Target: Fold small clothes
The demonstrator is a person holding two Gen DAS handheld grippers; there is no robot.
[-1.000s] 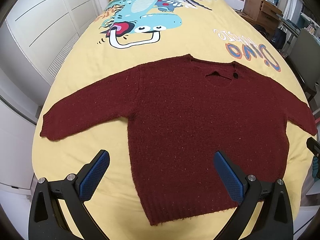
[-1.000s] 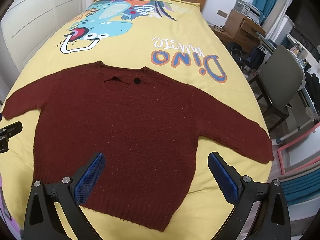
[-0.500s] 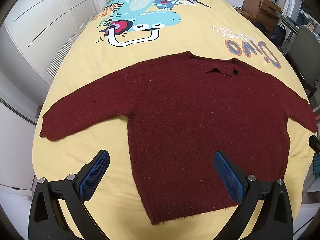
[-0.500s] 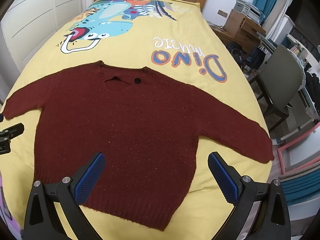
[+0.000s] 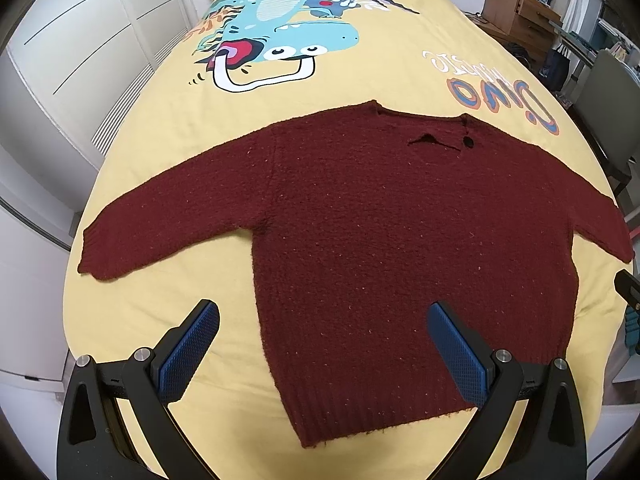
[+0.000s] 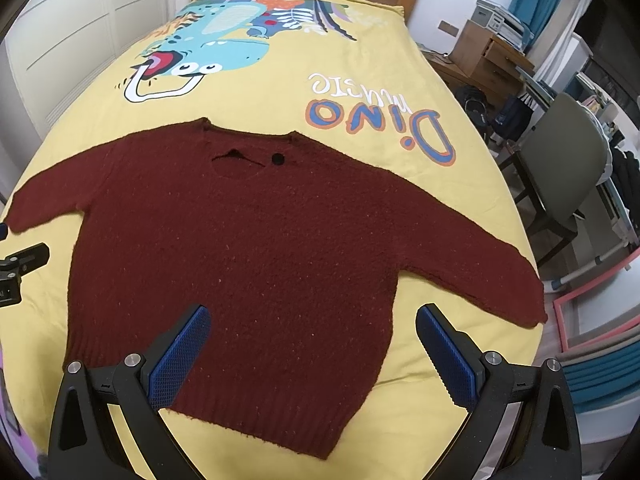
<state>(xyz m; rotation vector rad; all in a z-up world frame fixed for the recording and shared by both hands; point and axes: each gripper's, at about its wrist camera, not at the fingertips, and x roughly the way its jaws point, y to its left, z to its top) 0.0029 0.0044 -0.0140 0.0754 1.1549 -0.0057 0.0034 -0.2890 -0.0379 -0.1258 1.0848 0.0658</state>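
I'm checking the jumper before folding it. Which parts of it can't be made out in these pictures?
- Jumper hem, left wrist view: one stretch sits behind the left tongs' own finger.
- Hem corner, right wrist view: behind the right tongs' finger.
- Underside: hidden against the bedspread in both views.
- The dark spot near the collar: too small to identify.

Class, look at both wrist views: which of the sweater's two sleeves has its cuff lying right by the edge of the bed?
The sleeve on the desk-chair side of the maroon sweater: its cuff lies at the edge of the yellow bedspread. The other sleeve, on the wardrobe side, ends with bedspread showing beyond it.
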